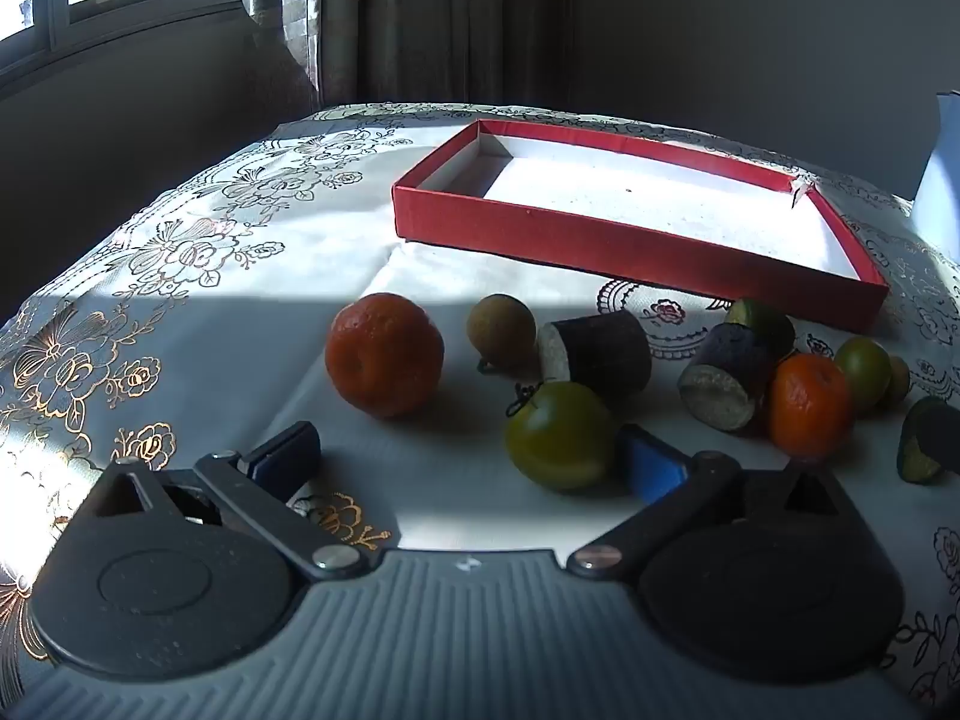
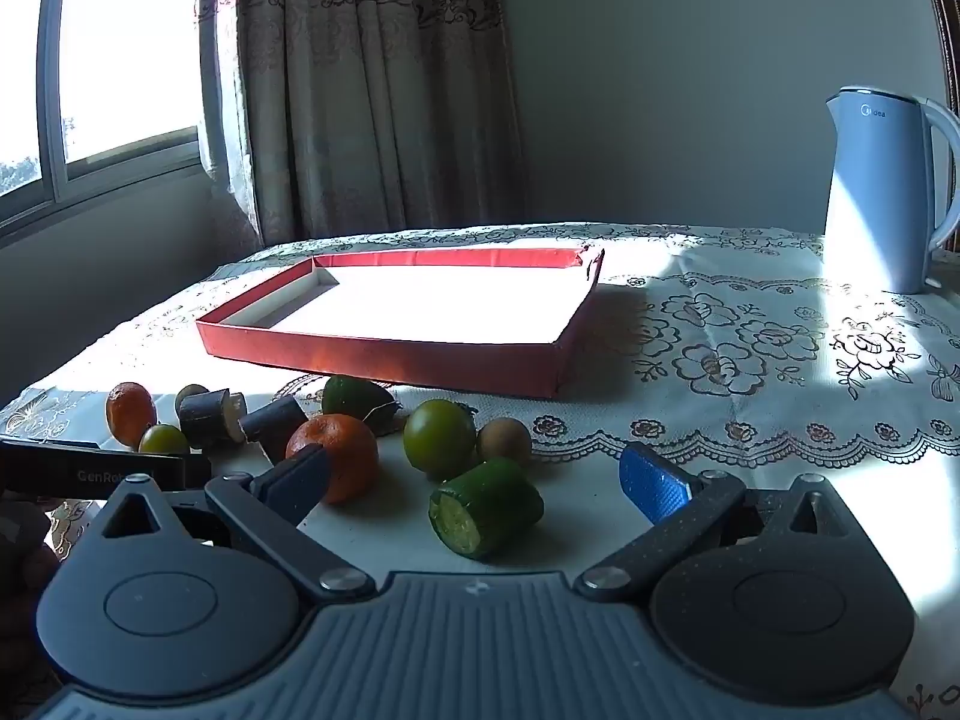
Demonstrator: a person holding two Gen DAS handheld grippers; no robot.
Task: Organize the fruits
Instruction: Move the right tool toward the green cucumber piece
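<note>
Nearest my right gripper (image 2: 474, 480) lies a green cut piece (image 2: 485, 507), on its side between the spread fingers (image 2: 654, 489) with neither pad touching it; those fingers stand wide open and hold nothing. Taking the red box (image 2: 384, 354) as my landmark, all the fruit sits on the counter (image 2: 750, 420) in front of its near wall, none inside it. Just behind the green piece I see a green round fruit (image 2: 439, 438) with a small brown one (image 2: 504, 438) beside it, and an orange (image 2: 339, 450) partly hidden behind my left-hand finger. Further toward the box's left corner are two dark cut stubs (image 2: 210, 417), another green fruit (image 2: 163, 439) and a second orange (image 2: 129, 413). A dark green fruit (image 2: 354, 397) lies close against the box's front wall.

On my left gripper (image 1: 468, 462) the fingers (image 1: 651, 468) are also fully spread and empty. A green round fruit (image 1: 558, 438) sits just beside the right-hand pad; I cannot tell if it touches. An orange (image 1: 384, 354) rests ahead of that gripper, in front of the box's (image 1: 600, 240) near-left corner, with a small brown fruit (image 1: 501, 330) next to it.

A patterned cloth (image 2: 720, 324) covers the counter. A pale kettle (image 2: 876, 192) stands well to the right of the box, and a curtain (image 2: 372, 90) and window (image 2: 120, 60) lie behind it.
</note>
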